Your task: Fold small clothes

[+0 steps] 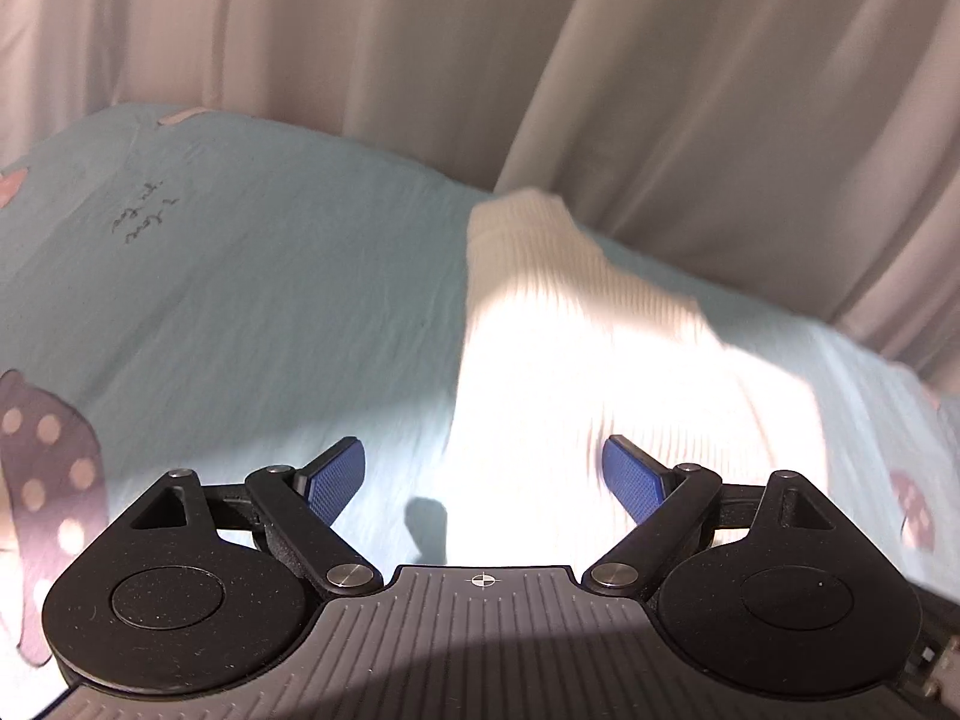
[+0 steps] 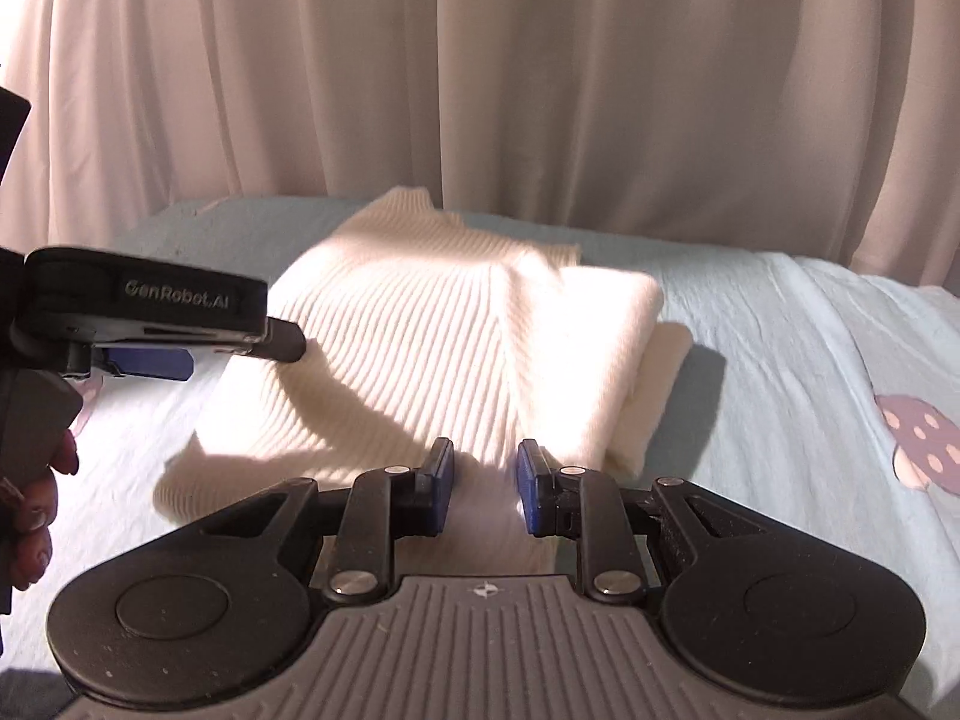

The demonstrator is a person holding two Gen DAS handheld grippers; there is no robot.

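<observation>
Sweater: a cream rib-knit sweater (image 2: 420, 354) lies on the bed ahead of both my grippers, folded into a thick, roughly rectangular bundle with soft rounded edges.
Texture: fine parallel ribs run along the knit; a second layer (image 2: 657, 378) peeks out under the folded right edge.
Long axis: it runs from near me away toward the curtain, the narrow ribbed end (image 2: 408, 210) pointing at the curtain. I cannot tell whether that end is a collar or a cuff.
Light: a hard bright patch washes out the near part, with a curved shadow across the left half.
My right gripper (image 2: 485, 489): blue textured pads sit a narrow gap apart, just over the sweater's near edge, closed on nothing.
My left gripper (image 1: 483, 477): black arms splayed wide, blue pads far apart, holding nothing, above the sweater's left border. In the right wrist view it (image 2: 180, 342) shows side-on at the sweater's left edge, with my left hand (image 2: 36, 498) on its grip.
Bedsheet: a pale blue, lightly creased cotton-looking sheet (image 1: 270, 276) with dotted mauve mushroom prints (image 2: 924, 450) and some script lettering (image 1: 144, 216).
Room: a pinkish-beige curtain (image 2: 540, 72) hangs in long vertical folds right behind the bed.
</observation>
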